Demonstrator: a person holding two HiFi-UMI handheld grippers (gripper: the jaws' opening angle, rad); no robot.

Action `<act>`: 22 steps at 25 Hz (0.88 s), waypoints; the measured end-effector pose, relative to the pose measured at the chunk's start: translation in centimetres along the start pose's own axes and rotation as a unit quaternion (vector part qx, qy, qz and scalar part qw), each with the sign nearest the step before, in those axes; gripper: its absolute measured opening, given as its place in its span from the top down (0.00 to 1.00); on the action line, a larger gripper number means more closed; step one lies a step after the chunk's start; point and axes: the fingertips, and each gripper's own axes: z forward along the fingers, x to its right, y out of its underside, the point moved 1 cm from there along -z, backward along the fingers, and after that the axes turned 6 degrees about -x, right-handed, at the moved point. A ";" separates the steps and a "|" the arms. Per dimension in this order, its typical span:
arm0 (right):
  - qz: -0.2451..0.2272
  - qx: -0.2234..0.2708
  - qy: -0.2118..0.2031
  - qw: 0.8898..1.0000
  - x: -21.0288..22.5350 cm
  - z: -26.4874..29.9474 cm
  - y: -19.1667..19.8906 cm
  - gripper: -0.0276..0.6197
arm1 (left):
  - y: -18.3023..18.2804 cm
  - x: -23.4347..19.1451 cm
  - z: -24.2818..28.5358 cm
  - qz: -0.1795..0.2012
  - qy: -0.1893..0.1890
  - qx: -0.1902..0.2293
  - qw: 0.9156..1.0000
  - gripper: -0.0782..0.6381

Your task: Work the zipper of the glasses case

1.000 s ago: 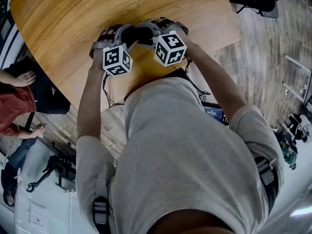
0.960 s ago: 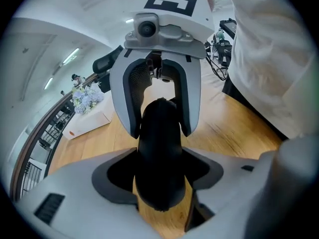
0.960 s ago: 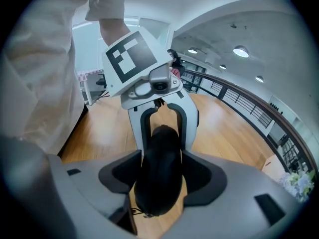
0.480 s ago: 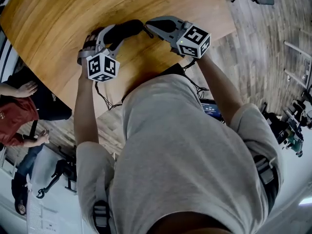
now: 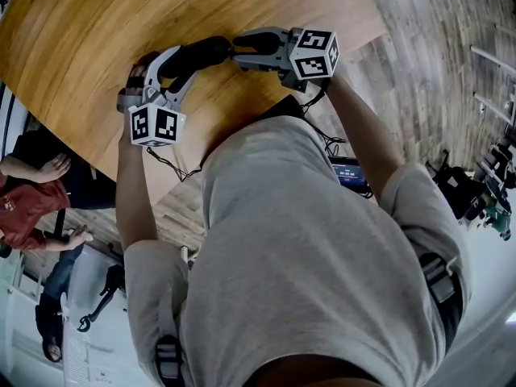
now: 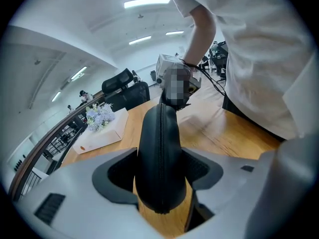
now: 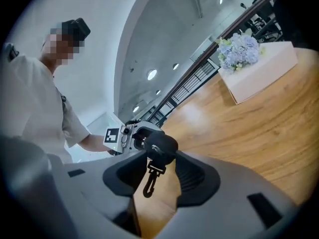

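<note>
The black glasses case (image 5: 197,55) hangs above the wooden table (image 5: 81,39), its zipper seam running along the edge that faces the left gripper view (image 6: 159,153). My left gripper (image 5: 179,64) is shut on the case's near half, pads pressing both flat sides (image 6: 160,183). My right gripper (image 5: 239,53) meets the case's other end (image 7: 160,146). Its jaws have just been opening. That rounded end and a dangling black clasp (image 7: 149,179) sit between them, with a gap on each side.
A white box with a flower bunch (image 7: 254,76) lies farther along the table (image 6: 99,126). Black office chairs (image 6: 124,86) stand beyond the table. A seated person in red (image 5: 24,200) is off the table's left edge. The curved table edge runs close to my torso.
The two grippers, side by side a second ago, have drawn apart. The right one rolled over and shifted right; the left one slid left with the case, which now stretches between them.
</note>
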 end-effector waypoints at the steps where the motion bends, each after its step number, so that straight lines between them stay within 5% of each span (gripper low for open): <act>1: 0.007 0.003 -0.005 1.000 0.1 -0.1 0.1 0.67 | -0.1 0.1 0.1 0.002 0.001 -0.001 1.000 0.49; 12: 0.079 0.040 -0.095 0.992 -0.5 -0.4 0.5 0.76 | -0.4 0.5 -0.3 0.012 0.009 0.008 1.000 0.49; 16: 0.080 0.038 -0.096 0.991 -0.4 -0.5 0.9 0.87 | -0.3 1.1 0.0 0.020 0.016 0.004 1.000 0.49; 22: 0.073 0.044 -0.083 0.993 -0.2 -0.9 1.0 0.90 | -0.3 1.6 0.6 0.021 0.026 -0.004 0.999 0.49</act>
